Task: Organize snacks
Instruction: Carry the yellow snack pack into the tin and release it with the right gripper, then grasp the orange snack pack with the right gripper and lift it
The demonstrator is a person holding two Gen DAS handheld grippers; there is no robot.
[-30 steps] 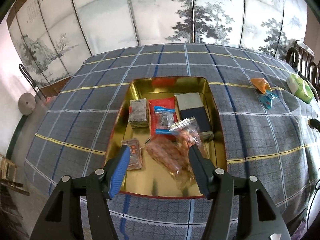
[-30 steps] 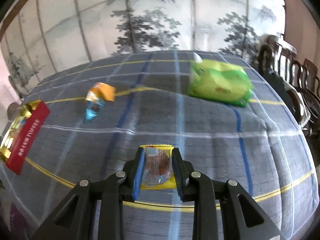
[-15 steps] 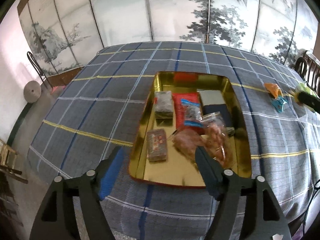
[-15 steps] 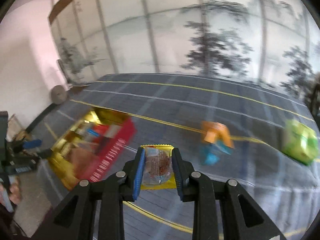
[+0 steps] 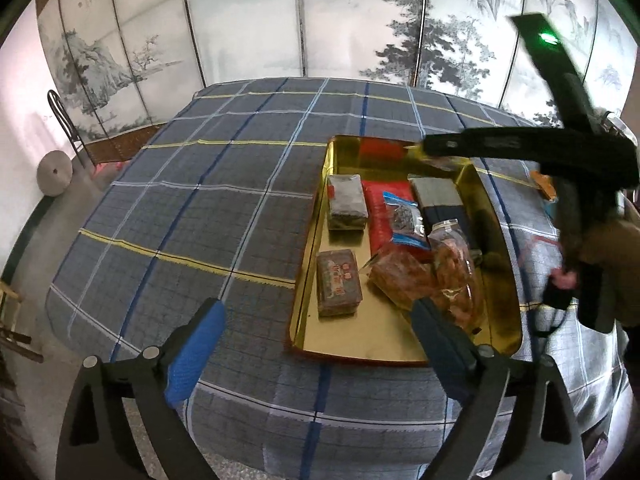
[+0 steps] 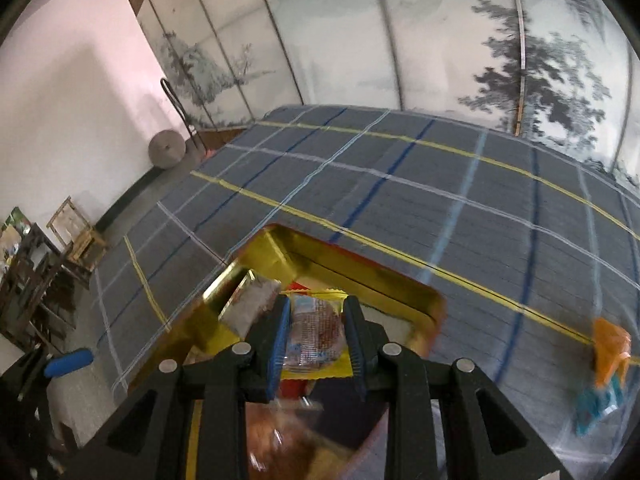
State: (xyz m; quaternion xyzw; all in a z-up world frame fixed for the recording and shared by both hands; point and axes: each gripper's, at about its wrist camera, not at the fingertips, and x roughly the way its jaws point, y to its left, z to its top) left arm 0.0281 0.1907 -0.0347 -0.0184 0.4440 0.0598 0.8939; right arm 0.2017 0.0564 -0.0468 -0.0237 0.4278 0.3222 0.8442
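A gold tray [image 5: 500, 304] with red outer walls sits on the plaid tablecloth and holds several snack packs, among them a grey block [image 5: 346, 206] and a brown block [image 5: 338, 282]. My left gripper [image 5: 316, 344] is open and empty, near the tray's front left corner. My right gripper [image 6: 316, 336] is shut on a yellow-edged snack packet [image 6: 316, 332] and holds it above the tray's far end [image 6: 400, 280]. The right gripper also shows in the left wrist view [image 5: 424, 146] over the tray's back edge.
An orange packet [image 6: 610, 344] and a blue packet [image 6: 596, 404] lie on the cloth right of the tray. A painted folding screen [image 5: 320, 20] stands behind the table. A chair [image 5: 64, 120] and a round stone [image 5: 54, 170] are at the left.
My right gripper has carried the yellow packet leftward from the open cloth to above the tray. My left gripper has drawn back and to the left of the tray, still open.
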